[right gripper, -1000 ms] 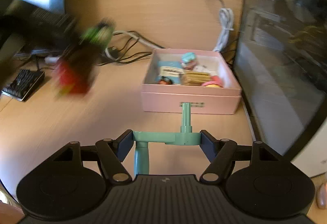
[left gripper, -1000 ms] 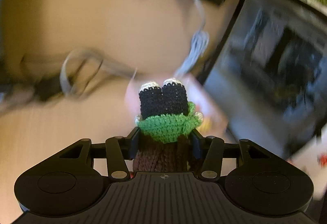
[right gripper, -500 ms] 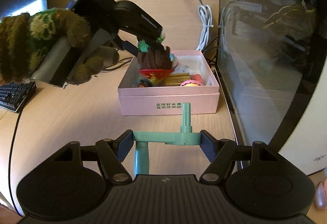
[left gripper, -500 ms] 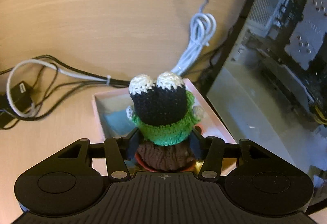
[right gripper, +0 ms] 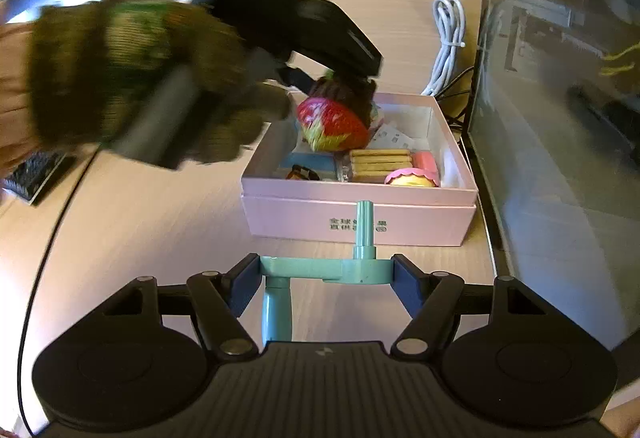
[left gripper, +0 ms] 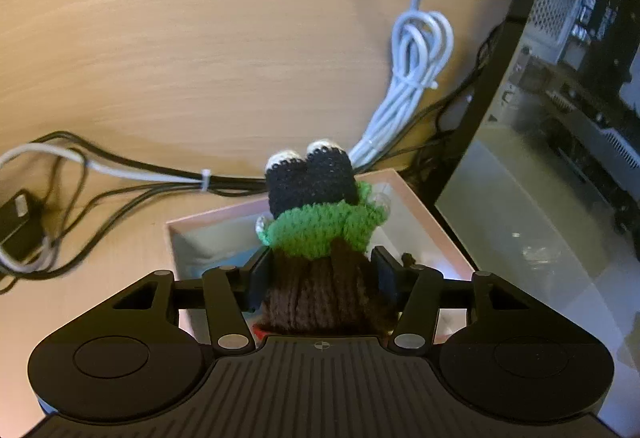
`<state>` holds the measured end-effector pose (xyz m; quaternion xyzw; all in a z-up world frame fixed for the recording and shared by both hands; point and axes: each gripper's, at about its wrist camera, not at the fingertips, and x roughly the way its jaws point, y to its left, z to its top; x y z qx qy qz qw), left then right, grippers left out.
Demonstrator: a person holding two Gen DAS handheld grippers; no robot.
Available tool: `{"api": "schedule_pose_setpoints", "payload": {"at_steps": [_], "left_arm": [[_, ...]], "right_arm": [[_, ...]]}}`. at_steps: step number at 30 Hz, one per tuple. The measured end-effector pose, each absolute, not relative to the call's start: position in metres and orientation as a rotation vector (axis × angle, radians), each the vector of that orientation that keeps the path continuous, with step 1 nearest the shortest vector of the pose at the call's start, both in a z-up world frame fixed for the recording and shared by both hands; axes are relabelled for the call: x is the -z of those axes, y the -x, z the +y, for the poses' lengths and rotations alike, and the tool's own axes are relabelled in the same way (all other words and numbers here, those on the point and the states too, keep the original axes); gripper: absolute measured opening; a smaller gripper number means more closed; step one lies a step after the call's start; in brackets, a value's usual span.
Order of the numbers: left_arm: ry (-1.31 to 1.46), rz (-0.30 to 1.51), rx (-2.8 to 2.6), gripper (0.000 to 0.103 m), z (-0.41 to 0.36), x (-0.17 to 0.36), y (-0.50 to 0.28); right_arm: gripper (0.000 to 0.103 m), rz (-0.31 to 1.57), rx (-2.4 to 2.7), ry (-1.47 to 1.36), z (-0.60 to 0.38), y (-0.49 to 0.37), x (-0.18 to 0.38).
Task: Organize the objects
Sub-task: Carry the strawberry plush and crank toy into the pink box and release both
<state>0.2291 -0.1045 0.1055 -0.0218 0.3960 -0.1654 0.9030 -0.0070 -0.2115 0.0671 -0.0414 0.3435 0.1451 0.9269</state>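
Crocheted in brown, green and black, the doll (left gripper: 316, 238) is clamped in your left claw (left gripper: 320, 270), its long axis pointing to 12 o'clock, directly above the open pink box (right gripper: 360, 214) on the surface. Your right claw (right gripper: 326, 270), clamped on a teal tool (right gripper: 320, 270), sits at the box's 6 o'clock. Only its view shows the doll's red skirt (right gripper: 332, 124) over the biscuits (right gripper: 380, 160).
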Motion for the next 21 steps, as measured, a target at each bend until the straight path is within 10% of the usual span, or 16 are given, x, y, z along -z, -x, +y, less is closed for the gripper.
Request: {"api": "schedule_pose_setpoints", "payload": {"at_steps": [10, 21], "left_arm": [[0.042, 1.051, 0.377, 0.059, -0.079, -0.134, -0.217], [0.125, 0.835, 0.417, 0.053, -0.055, -0.196, -0.172]], "right_arm": [[0.071, 0.728, -0.312, 0.101, -0.223, 0.020, -0.061], [0.071, 0.673, -0.331, 0.043, -0.219, 0.024, -0.068]]}}
